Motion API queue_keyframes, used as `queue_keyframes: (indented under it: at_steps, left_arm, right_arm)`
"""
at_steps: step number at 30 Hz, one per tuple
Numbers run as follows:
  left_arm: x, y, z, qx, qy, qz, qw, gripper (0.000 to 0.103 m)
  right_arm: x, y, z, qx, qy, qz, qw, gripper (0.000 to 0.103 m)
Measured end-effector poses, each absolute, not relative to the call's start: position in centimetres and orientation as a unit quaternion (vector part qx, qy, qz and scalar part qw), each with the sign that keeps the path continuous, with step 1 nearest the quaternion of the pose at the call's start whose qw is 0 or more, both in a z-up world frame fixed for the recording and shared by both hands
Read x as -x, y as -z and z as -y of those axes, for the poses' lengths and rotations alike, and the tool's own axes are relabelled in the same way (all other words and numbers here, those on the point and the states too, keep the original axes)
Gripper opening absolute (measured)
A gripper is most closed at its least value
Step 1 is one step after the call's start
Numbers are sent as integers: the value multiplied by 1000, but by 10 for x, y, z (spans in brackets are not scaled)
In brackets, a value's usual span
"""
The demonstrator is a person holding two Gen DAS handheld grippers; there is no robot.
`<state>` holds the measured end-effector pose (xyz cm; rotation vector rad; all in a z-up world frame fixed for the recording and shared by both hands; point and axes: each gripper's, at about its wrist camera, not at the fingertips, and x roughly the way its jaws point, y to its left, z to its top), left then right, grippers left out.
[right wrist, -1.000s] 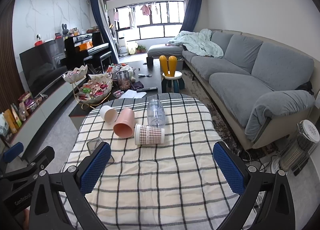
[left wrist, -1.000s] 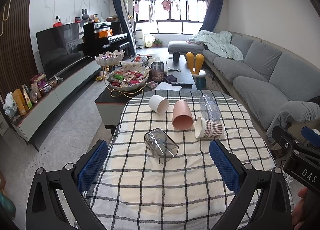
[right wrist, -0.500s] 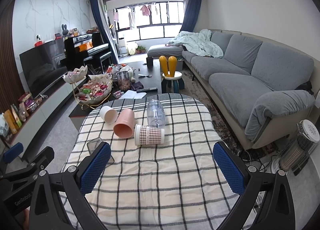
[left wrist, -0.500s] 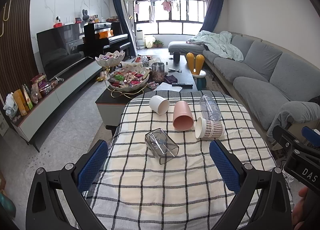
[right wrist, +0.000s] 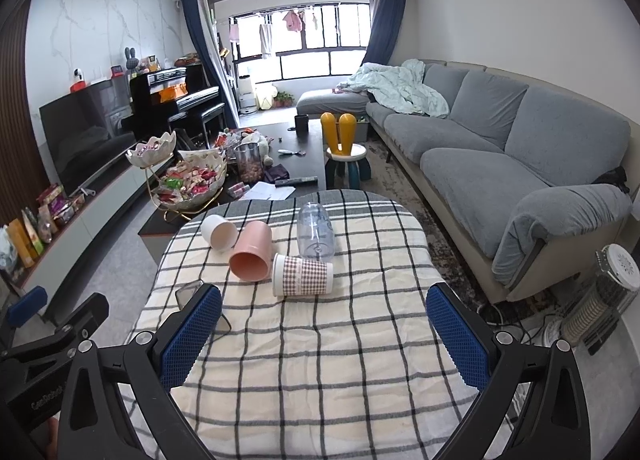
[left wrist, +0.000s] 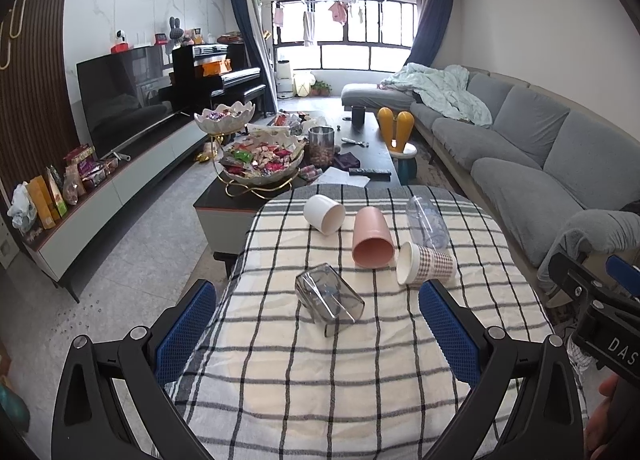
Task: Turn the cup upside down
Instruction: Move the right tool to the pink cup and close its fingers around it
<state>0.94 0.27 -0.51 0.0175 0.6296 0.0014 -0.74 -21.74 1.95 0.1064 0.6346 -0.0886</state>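
Note:
Several cups lie on their sides on a checked tablecloth (left wrist: 320,372): a smoky glass cup (left wrist: 329,298), a white cup (left wrist: 324,214), a pink cup (left wrist: 372,243), a houndstooth paper cup (left wrist: 425,263) and a clear plastic cup (left wrist: 426,218). My left gripper (left wrist: 317,330) is open and empty, just short of the smoky glass cup. In the right wrist view the paper cup (right wrist: 303,274), pink cup (right wrist: 252,255), white cup (right wrist: 219,232) and clear cup (right wrist: 315,230) lie ahead. My right gripper (right wrist: 325,334) is open and empty; its left finger hides most of the smoky cup (right wrist: 189,292).
A coffee table (left wrist: 236,195) with a snack bowl (left wrist: 262,163) stands beyond the table's far edge. A grey sofa (right wrist: 520,163) runs along the right. A heater (right wrist: 604,300) stands on the floor at the right. The TV cabinet (left wrist: 80,207) is at the left.
The left wrist view has shifted very slightly to the right. The cups have not moved. Both grippers remain open.

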Motion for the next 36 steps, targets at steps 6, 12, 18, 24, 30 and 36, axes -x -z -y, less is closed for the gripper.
queue_keyframes:
  at_steps: [6,12,18,24,30,36]
  left_arm:
    - [-36,4,-18,-2,-16,-305,952,103]
    - [-77,9,-37,3,-35,-305,952,103]
    - [-130,25,-58,6,-53,-316,947,103]
    - [-182,52,-74,8,-57,-346,936,103]
    - [-234,78,-87,4,-51,-372,927,103]
    - [-273,106,-92,1,-37,-393,919,103]
  right_arm:
    - [-36,-19,207,-49,38,-324,944,103]
    - [-84,-15,187,-43,32,-342,938,103]
    - [-148,0,165,-38,26,-368,929,103]
    - [-210,35,146,-35,30,-416,908,102]
    - [-270,68,132,-38,31,-472,880,102]
    - [-316,104,117,-24,30,-521,853,102]
